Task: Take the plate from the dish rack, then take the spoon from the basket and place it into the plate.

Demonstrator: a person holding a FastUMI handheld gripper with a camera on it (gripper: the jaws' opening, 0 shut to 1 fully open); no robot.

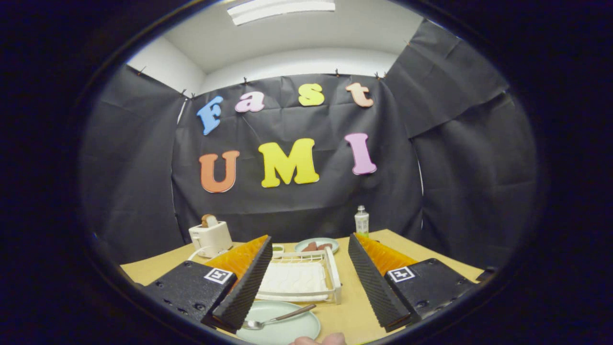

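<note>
Green plate [287, 330] sits low in the middle of the frame with the spoon [278, 318] lying on it. Gripper [310, 278] fingers stand wide apart, holding nothing. Between them is the white dish rack [330, 273]. Farther back are a toaster [210, 237], a small bottle [361, 221] and another plate of food [317, 246].

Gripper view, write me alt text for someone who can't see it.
A spoon lies in a pale green plate near the open gripper. Beyond them sit a white dish rack, a toaster and a bottle.
</note>
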